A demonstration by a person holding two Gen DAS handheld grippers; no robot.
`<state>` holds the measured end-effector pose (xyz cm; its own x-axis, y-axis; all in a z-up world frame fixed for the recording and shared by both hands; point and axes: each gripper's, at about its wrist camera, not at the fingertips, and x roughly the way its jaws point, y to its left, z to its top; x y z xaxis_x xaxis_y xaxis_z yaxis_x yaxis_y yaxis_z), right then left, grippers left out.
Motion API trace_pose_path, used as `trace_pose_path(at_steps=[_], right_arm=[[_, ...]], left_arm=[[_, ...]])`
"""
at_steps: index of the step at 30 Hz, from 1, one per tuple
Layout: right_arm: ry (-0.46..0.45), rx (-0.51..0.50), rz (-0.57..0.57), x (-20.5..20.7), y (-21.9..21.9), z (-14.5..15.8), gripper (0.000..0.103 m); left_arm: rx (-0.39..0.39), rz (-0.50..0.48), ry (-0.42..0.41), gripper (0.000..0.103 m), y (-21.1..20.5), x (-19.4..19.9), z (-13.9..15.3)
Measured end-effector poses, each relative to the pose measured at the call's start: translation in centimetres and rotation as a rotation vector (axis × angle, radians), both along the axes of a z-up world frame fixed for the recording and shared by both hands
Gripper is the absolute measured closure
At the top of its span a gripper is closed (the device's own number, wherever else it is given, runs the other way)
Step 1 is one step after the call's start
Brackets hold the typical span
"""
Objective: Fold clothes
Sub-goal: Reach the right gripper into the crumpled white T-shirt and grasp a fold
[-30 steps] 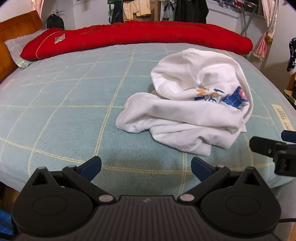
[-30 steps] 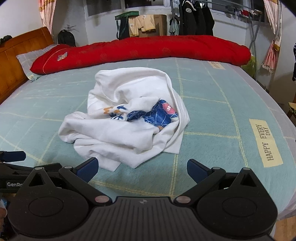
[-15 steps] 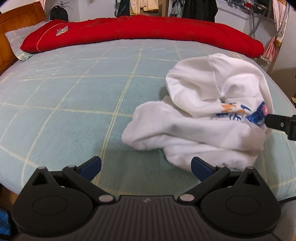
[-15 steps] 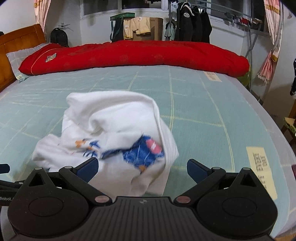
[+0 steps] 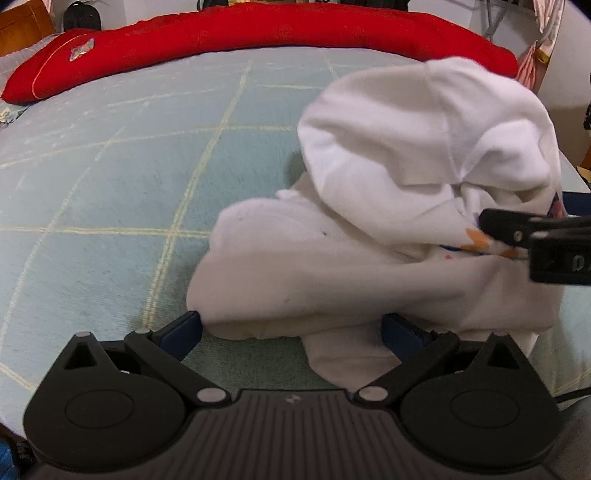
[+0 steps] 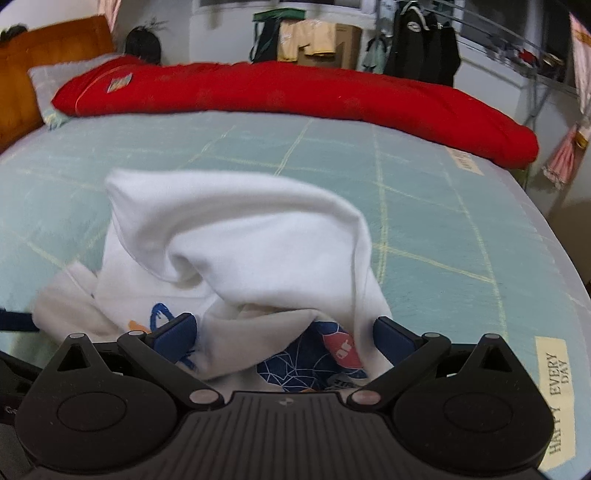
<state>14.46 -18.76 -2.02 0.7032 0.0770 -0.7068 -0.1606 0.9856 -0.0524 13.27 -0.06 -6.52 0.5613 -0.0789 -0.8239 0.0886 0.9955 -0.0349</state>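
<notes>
Both the left claw (image 5: 291, 328) and right claw (image 6: 284, 328) are gaping wide around the crumpled white shirt (image 6: 236, 236), gripping nothing, with all folding remaining.

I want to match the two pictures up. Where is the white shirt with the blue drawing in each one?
Left wrist view: the white shirt fills the right half, heaped on the bed, its near edge between the open left gripper fingers.
Right wrist view: the shirt lies centre-low, its blue print between the open right gripper fingers.
Shared landmark: the red quilt along the bed's far side.
</notes>
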Motion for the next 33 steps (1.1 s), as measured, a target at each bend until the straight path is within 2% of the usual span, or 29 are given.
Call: trace_pose_path(at_steps=[4, 7, 10, 12, 15, 19, 23, 27, 33], right_arm=[[-0.015, 0.032, 0.026, -0.1, -0.6, -1.5, 0.0], [-0.004, 0.108, 0.055, 0.1, -2.2, -2.4, 0.0], [0.025, 0.166, 0.071, 0.3, -3.5, -2.7, 0.0], [0.043, 0.169, 0.08, 0.5, -3.7, -2.4, 0.0], [0.022, 0.105, 0.103, 0.2, -3.4, -1.2, 0.0], [-0.085, -0.022, 0.157, -1.1, -2.6, 1.9, 0.0], [-0.166, -0.15, 0.258, -1.0, -0.9, 4.7, 0.0], [-0.185, -0.279, 0.397, 0.0, 1.8, 5.7, 0.0], [-0.173, -0.425, 0.557, 0.8, 5.0, 5.3, 0.0]], left_arm=[[-0.07, -0.023, -0.028, 0.0, 1.3, -0.3, -0.7], [-0.128, -0.065, -0.08, 0.0, 2.5, -1.2, -1.3], [-0.122, -0.116, -0.108, 0.0, 2.8, -1.8, -1.4], [-0.116, -0.131, -0.103, 0.0, 2.8, -2.0, -1.1], [-0.097, -0.156, -0.101, 0.001, 2.9, -2.2, -0.3], [-0.037, -0.179, -0.156, 0.001, 3.1, -2.9, 1.2], [-0.026, -0.222, -0.162, 0.001, 3.2, -2.6, 2.0], [-0.026, -0.264, -0.148, 0.001, 2.8, -2.3, 2.6], [-0.004, -0.29, -0.137, 0.001, 2.8, -2.1, 2.7]])
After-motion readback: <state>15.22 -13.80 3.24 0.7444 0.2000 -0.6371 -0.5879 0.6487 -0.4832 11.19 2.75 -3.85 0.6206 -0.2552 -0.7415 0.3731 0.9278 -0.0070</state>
